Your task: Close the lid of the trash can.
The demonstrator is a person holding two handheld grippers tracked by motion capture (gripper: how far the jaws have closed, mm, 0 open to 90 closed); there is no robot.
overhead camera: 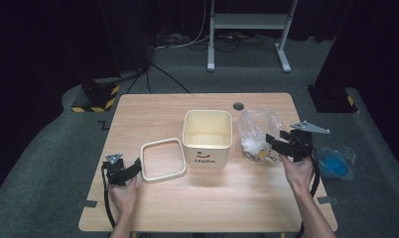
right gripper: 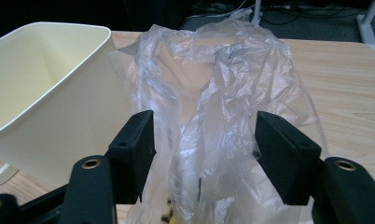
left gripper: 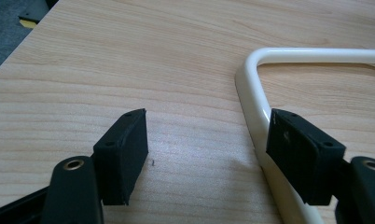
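- High view puts your right gripper (overhead camera: pixel 273 143) at the clear plastic bag (overhead camera: pixel 256 128), which lies crumpled on the worktop (overhead camera: pixel 197 193) just right of the cream bin (overhead camera: pixel 207 136). The bin stands open and looks unlined, so I judge the bagging barely begun.
- Your left gripper (overhead camera: pixel 134 167) rests at the left edge of the loose cream frame (overhead camera: pixel 163 158), left of the bin. The frame is off the bin; I judge seating it comes last.
- Right gripper view shows what the high view cannot: your jaws stand released, with the bag (right gripper: pixel 213 93) bunched between them and neither pad pressing the film. Small dark bits sit low in the bag; I cannot tell what.
- Left gripper view shows your jaws spread wide, gripping nothing, with one pad beside or on the frame's (left gripper: pixel 255 100) rail; I cannot tell which.
- High view alone shows a blue thing in another clear bag (overhead camera: pixel 335 163), right of your right gripper.
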